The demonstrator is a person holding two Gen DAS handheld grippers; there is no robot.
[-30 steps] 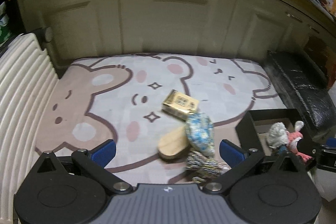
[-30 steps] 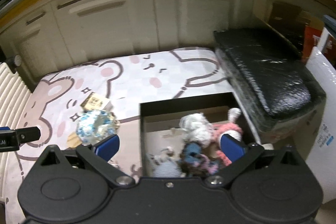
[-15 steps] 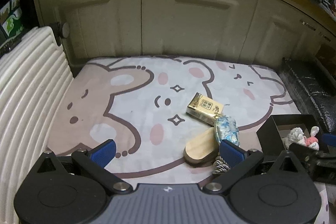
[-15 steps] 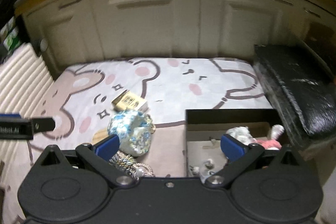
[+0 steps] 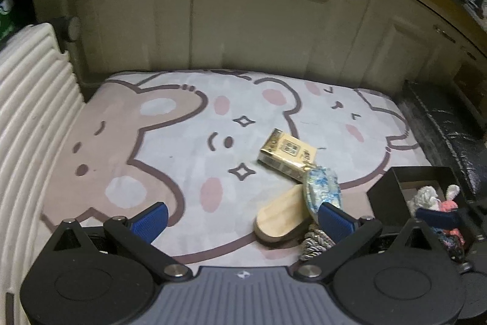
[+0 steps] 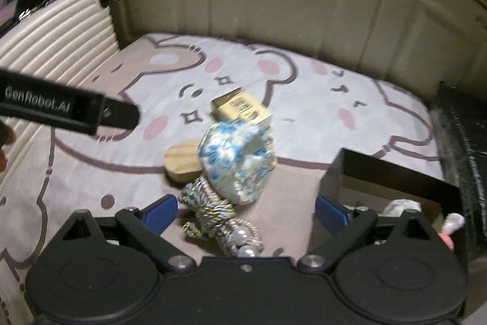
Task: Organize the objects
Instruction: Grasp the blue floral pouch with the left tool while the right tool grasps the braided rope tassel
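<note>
Blue-and-white wrapped bundle (image 6: 236,160) lay on the bear-print mat (image 6: 304,99), in a small pile just left of the black box (image 6: 389,175). It leaned on a wooden oval piece (image 6: 179,162), with a gold carton (image 6: 240,108) touching behind it and a braided rope with beads (image 6: 219,218) against its near side. The box already held plush toys (image 5: 435,200).

Handling, judged: the bundle looked light and crinkly, a foil-like wrap over something soft or hollow, so it should give under pressure and might slip. The best hold was probably across its narrow thickness, at the middle, clear of the rope. The rope looked limp and could snag or drag along if caught.

Orientation: from the left wrist view the bundle (image 5: 322,188) read as a flattened oval standing on edge, long axis running from the carton (image 5: 286,154) toward the camera. From the right wrist view its broad face was turned to the camera, tilted slightly.

Right gripper (image 6: 246,210) was wide apart and beginning to close, with the rope and the lower part of the bundle between its fingers; pads not touching either. Left gripper (image 5: 240,217) was open and held nothing, its right pad (image 5: 334,221) just in front of the bundle.
</note>
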